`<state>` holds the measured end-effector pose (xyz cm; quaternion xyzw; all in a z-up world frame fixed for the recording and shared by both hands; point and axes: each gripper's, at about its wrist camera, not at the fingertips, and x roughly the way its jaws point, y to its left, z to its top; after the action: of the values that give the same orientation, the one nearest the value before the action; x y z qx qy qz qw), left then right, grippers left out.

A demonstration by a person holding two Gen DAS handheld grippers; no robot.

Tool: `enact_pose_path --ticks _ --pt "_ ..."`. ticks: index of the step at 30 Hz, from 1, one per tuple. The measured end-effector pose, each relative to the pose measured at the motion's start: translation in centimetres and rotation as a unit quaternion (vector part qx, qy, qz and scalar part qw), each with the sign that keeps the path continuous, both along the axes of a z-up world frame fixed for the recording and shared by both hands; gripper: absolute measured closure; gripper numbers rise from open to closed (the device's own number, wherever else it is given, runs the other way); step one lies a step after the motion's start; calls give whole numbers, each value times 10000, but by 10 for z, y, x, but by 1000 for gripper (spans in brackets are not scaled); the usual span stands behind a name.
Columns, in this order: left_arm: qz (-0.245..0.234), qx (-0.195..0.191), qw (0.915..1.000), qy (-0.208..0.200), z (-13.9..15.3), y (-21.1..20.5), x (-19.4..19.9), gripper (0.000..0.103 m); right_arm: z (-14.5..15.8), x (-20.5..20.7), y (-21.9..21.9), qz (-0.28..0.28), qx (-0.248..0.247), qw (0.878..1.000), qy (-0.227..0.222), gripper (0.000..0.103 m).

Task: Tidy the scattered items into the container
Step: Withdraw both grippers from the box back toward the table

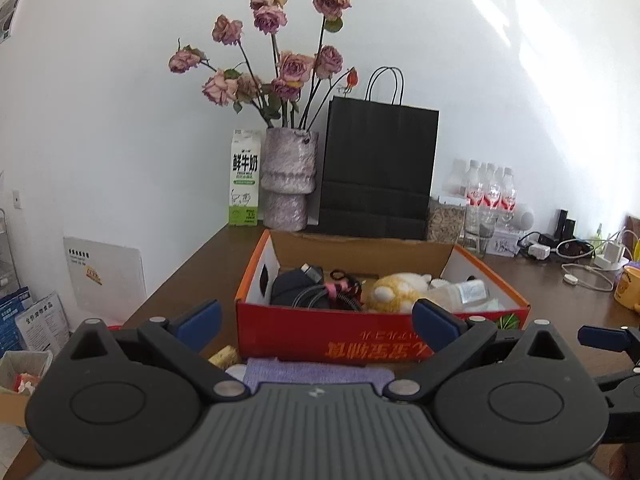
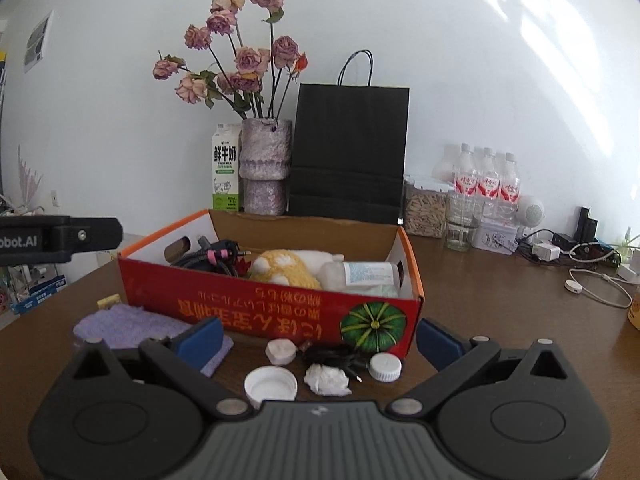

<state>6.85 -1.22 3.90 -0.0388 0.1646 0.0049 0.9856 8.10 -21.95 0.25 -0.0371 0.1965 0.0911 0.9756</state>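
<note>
In the left wrist view, the left gripper [image 1: 318,316] hangs level and low, jaws spread wide and empty, aimed at the red box [image 1: 360,336] at 12 o'clock. The purple cloth [image 1: 316,372] lies just below, touching the box's near wall, with a yellow scrap [image 1: 226,356] at its 9 o'clock. The likely slip here is a finger catching the box wall and shoving it while closing on the flat cloth. In the right wrist view, the right gripper [image 2: 318,338] is likewise level, jaws apart, holding nothing. Between its fingers lie a big cap [image 2: 270,386], a small cap [image 2: 385,367], a tissue wad [image 2: 327,379], a pink disc [image 2: 281,351] and a black cable [image 2: 338,357], all crowded together. One grab may drag a neighbour or flick a cap away.
</note>
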Motion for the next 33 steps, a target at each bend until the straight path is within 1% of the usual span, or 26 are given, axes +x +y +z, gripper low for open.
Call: enact_pose_path --ticks 3,7,10,13,18,30,33 --pt "53 -9 9997 218 -10 6 -10 0 -11 -8 -7 -80 -26 9997 224 0" --pt "113 49 9993 366 -15 10 -22 0 -21 -16 -13 -152 -20 9989 450 0" --pt "136 110 9989 434 -18 12 -30 0 -25 -23 -14 -118 28 9986 523 0" --pt "129 173 9984 531 -23 13 -33 0 -29 -27 -13 -96 -26 9983 566 0" --pt "147 214 9969 747 -32 16 -27 0 -36 -24 -13 -110 -26 9975 700 0" --pt "167 202 9953 937 -47 22 -12 0 -47 -7 -3 13 -113 9956 932 0" --pt "137 288 9946 991 -52 27 -7 0 -49 -4 1 53 -143 9952 966 0"
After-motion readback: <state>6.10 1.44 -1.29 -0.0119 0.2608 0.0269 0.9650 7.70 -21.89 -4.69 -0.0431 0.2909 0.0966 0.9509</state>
